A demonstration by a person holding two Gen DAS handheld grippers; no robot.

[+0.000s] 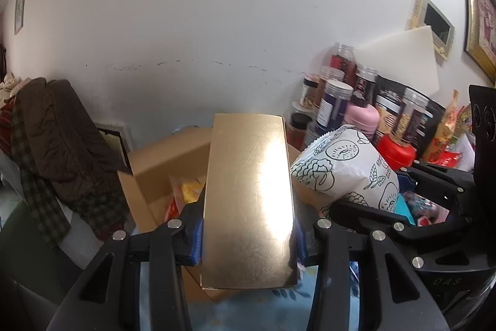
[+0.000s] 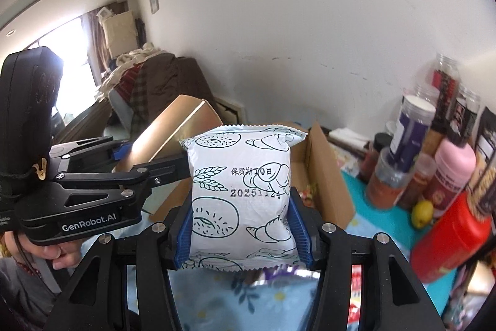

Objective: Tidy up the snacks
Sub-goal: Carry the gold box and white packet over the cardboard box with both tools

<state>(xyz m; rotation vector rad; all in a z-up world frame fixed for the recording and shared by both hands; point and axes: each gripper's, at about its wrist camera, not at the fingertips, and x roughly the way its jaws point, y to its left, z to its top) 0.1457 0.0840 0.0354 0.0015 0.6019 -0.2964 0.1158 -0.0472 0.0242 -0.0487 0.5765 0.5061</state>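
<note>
Two snacks carried toward the open cardboard box. The left gripper has its blue pads closed on the long sides of a gold box; the right gripper has its pads pressed into the sides of a white bread packet, which dents slightly under them. Both loads hang clear of the table, just this side of the cardboard box, with the jars off to the right. To place them well, each hand should probably clear the raised flap before lowering, go in one at a time to avoid the grippers colliding, and release only once the item rests on the contents. The gold box's long axis runs away from its gripper, far end tilted upward; the packet stands upright, crimped seam on top, printed date facing the right wrist camera.
</note>
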